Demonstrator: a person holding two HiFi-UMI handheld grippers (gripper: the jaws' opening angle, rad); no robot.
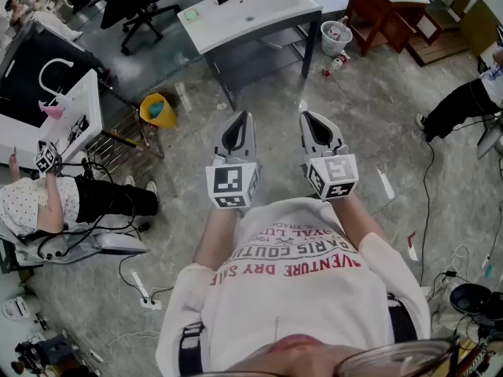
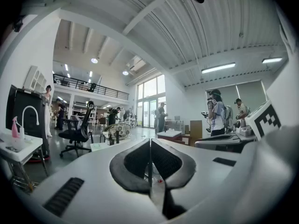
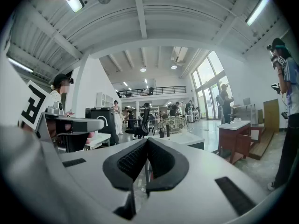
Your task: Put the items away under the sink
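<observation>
Head view | left gripper, right gripper: closed, empty | white sink ahead | bucket, perhaps, floor-left

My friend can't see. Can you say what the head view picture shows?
A person holds the left gripper and right gripper side by side, jaws shut and empty, pointing toward a white sink table across a grey floor. A yellow bucket stands to its left.

Open floor ahead, clutter round the edges

Bare grey floor runs free up to the far white sink table. A yellow bucket and a second sink stand crowd the left. A seated person blocks near left. A white bin and a wooden cabinet stand far right, and a cable trails near right.
</observation>
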